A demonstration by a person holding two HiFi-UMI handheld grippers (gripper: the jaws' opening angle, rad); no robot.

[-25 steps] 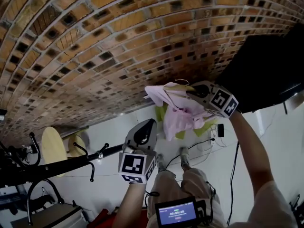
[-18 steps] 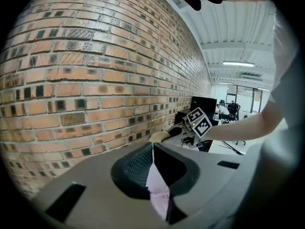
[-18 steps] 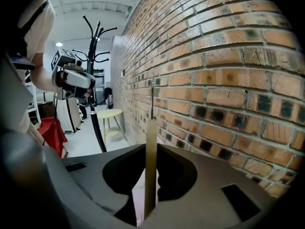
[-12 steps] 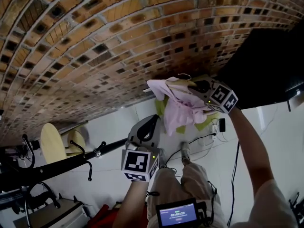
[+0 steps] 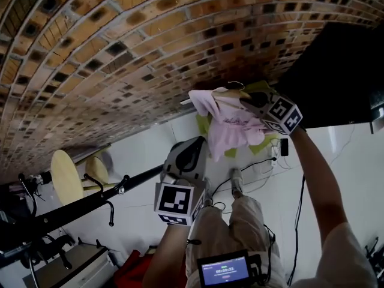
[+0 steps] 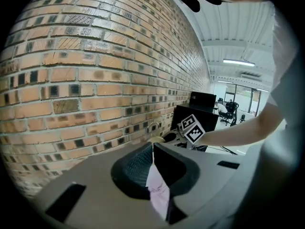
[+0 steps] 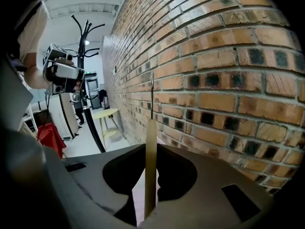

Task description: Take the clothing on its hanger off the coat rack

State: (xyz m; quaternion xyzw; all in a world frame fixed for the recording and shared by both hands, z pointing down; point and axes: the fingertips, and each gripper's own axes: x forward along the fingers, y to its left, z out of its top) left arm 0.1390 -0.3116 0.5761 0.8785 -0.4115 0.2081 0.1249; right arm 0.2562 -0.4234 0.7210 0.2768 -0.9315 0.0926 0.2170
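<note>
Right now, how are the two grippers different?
The left gripper pinches the pink shirt; the right gripper clamps the wooden hanger. The left gripper is close to the person; the right gripper reaches farther out. Both are shut and carry a marker cube.

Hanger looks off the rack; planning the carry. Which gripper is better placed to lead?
The right gripper: its fingers are shut on the hanger; the left gripper only pinches the clothing.

Pale pink clothing [image 5: 231,131], light wood hanger [image 7: 150,166], red-brown brick wall [image 5: 120,59] w/ dark bricks, blk coat rack [image 5: 78,206]
</note>
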